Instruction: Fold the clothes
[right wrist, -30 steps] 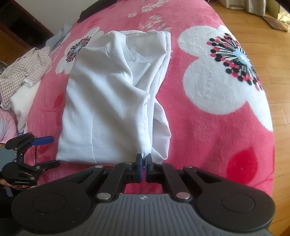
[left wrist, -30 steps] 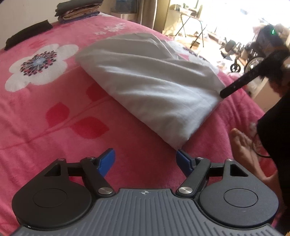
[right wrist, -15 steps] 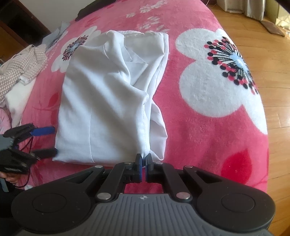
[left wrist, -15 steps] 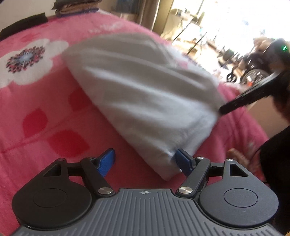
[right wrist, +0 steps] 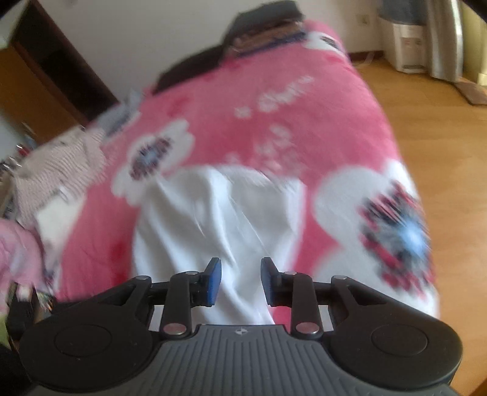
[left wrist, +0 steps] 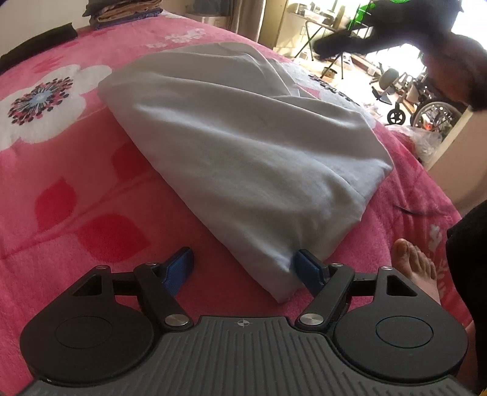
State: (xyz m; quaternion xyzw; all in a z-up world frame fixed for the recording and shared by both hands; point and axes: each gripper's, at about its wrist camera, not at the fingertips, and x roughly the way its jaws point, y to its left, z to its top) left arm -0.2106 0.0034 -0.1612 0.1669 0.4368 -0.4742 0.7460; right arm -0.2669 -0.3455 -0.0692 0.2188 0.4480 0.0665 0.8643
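Note:
A folded white garment (left wrist: 249,143) lies on the pink flowered blanket (left wrist: 76,189). My left gripper (left wrist: 243,268) is open, low over the blanket, with the garment's near corner between its blue pads; the right pad (left wrist: 307,268) touches the cloth. In the left wrist view my right gripper (left wrist: 365,27) is a dark blur lifted at the top right. The right wrist view is blurred: my right gripper (right wrist: 240,281) is open above the white garment (right wrist: 219,219), holding nothing.
Folded clothes (left wrist: 121,12) are stacked at the bed's far end beside a dark item (left wrist: 36,51). Loose clothes (right wrist: 54,170) are heaped at the bed's left side. A person's bare foot (left wrist: 417,268) rests by the bed edge. Wood floor (right wrist: 441,128) lies to the right.
My right gripper has opened, let go of the garment's edge and lifted away. My left gripper has moved forward until the garment's near corner sits between its open pads.

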